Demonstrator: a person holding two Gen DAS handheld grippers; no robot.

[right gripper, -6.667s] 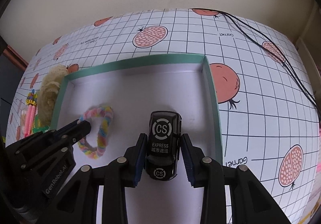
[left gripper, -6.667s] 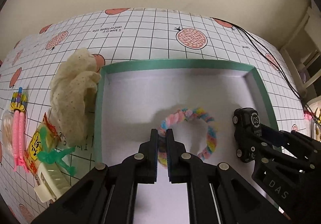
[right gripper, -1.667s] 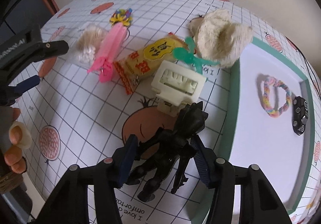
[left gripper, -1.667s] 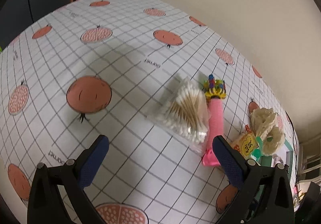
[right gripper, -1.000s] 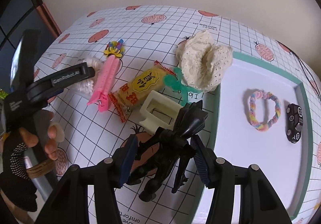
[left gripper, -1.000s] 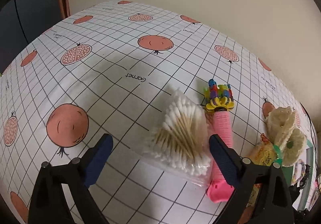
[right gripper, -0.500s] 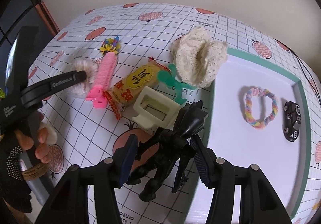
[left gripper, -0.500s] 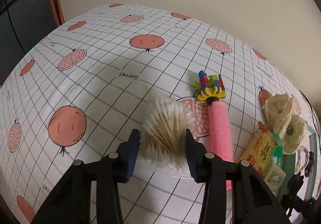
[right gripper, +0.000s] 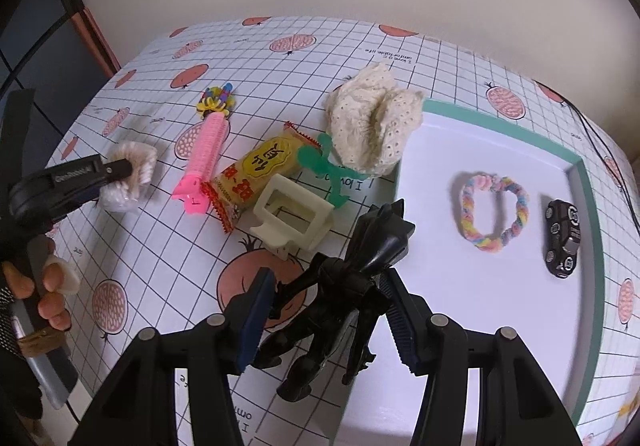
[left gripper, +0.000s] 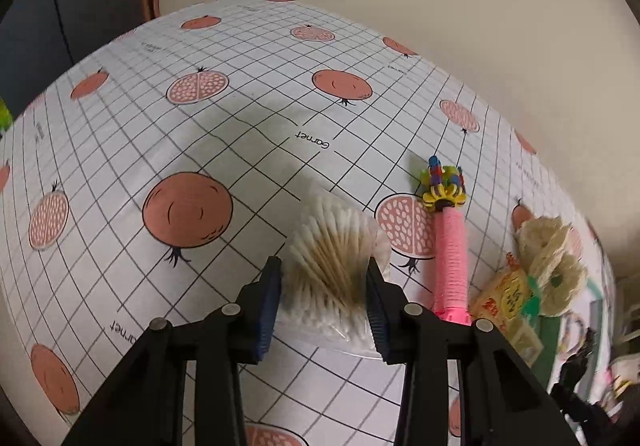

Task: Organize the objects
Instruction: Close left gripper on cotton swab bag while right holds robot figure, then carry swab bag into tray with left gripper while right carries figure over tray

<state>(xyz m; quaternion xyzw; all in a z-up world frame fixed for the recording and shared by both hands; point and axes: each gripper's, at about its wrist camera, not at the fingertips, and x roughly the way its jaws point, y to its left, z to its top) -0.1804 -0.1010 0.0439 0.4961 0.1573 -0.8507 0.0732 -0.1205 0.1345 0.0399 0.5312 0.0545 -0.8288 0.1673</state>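
Note:
A clear bag of cotton swabs (left gripper: 332, 266) sits between the blue pads of my left gripper (left gripper: 324, 280), which is shut on it just above the pomegranate-print tablecloth. The right wrist view shows the same gripper (right gripper: 116, 168) and bag (right gripper: 134, 170) at the far left. My right gripper (right gripper: 326, 298) is shut on a black toy figure (right gripper: 348, 278), held over the left edge of the white tray with a green rim (right gripper: 504, 120). A pastel braided hair tie (right gripper: 494, 212) and a black toy car (right gripper: 562, 240) lie in the tray.
Left of the tray lie a cream lace cloth (right gripper: 372, 126), a green plastic figure (right gripper: 324, 170), a cream claw clip (right gripper: 292, 214), a yellow snack packet (right gripper: 260, 168) and a pink hair roller (right gripper: 206, 162). A person's hand (right gripper: 48, 286) holds the left gripper's handle.
My left gripper moved in over the cotton swab bag and shut on it. The right gripper kept hold of the black figure and drifted slightly toward the tray.

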